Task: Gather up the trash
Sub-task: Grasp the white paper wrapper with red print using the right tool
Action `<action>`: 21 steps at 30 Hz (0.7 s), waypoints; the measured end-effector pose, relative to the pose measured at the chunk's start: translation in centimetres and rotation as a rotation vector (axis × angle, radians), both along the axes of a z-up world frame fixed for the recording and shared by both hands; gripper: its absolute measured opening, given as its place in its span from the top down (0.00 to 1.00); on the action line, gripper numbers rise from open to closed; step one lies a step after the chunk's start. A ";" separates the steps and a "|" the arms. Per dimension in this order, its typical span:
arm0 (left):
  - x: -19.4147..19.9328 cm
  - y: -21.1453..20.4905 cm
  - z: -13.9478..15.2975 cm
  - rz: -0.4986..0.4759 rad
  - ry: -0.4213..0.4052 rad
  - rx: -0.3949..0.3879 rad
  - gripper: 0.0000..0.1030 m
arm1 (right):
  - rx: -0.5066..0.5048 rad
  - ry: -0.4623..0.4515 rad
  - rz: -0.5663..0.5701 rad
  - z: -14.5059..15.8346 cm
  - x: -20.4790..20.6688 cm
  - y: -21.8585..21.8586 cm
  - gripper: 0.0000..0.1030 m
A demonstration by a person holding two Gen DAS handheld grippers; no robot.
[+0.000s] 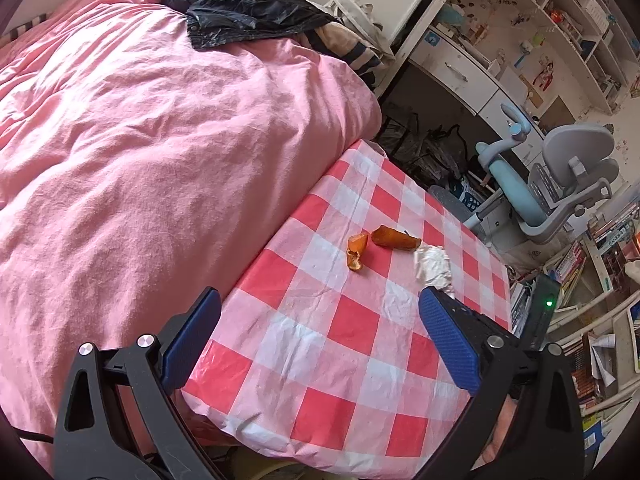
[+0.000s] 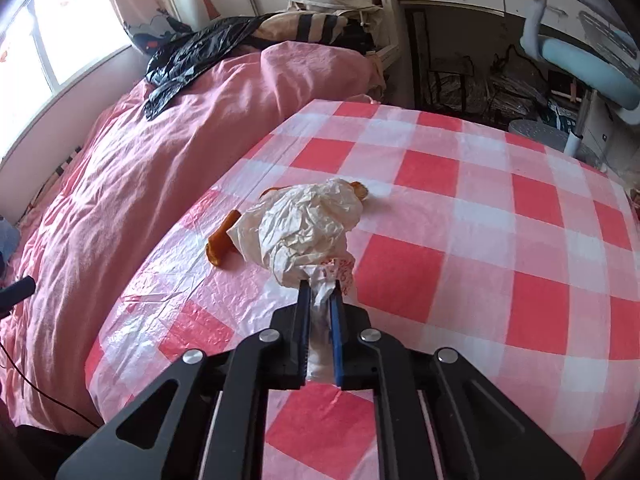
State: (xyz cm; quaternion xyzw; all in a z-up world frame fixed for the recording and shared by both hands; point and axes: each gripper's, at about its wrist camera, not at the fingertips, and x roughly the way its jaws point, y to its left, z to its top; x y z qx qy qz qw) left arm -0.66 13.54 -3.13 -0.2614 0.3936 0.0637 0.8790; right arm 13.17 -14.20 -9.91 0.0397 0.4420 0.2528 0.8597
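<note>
Here the right gripper [image 2: 320, 286] is clamped on the near end of a crumpled white plastic bag [image 2: 304, 232], which lies at the centre of the right wrist view on a red-and-white checked plastic tablecloth [image 2: 480, 220]. Two orange peel pieces [image 1: 356, 250] lie just beside the bag. The left gripper [image 1: 320, 320], low in its view, stands wide apart, holding nothing, above the cloth's near edge beside a pink quilt [image 1: 140, 140].

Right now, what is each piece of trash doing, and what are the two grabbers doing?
Right gripper: shut on the crumpled white wrapper.
Crumpled white wrapper: pinched at its near end, on the checked tablecloth.
Left gripper: open, holding nothing.
Orange peel pieces: lying loose on the cloth, untouched.
</note>
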 end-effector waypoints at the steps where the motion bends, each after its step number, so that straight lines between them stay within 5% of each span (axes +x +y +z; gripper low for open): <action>1: 0.1 -0.1 -0.1 -0.001 0.003 0.005 0.07 | 0.061 0.047 0.006 -0.2 0.3 -0.9 0.90; 3: 0.3 -0.6 -0.3 -0.014 0.012 0.024 0.07 | 0.079 0.119 0.011 -1.1 0.6 -1.7 0.90; 9: 2.4 -3.0 -0.7 -0.076 0.035 0.114 0.07 | -0.133 0.095 0.027 -1.1 -0.7 -2.2 0.85; 11: 3.9 -4.5 -1.1 -0.117 0.045 0.158 0.07 | -0.139 0.084 0.026 -0.9 -1.1 -2.5 0.60; 13: 5.6 -5.8 -1.7 -0.163 0.062 0.215 0.07 | -0.155 0.048 0.029 -0.4 -1.4 -2.7 0.49; 16: 8.2 -7.1 -2.5 -0.199 0.070 0.313 0.07 | -0.159 0.022 0.039 0.0 -1.6 -3.0 0.47; 21: 11.2 -7.1 -4.0 -0.209 0.099 0.353 0.08 | -0.134 0.009 0.048 0.2 -0.9 -3.0 0.47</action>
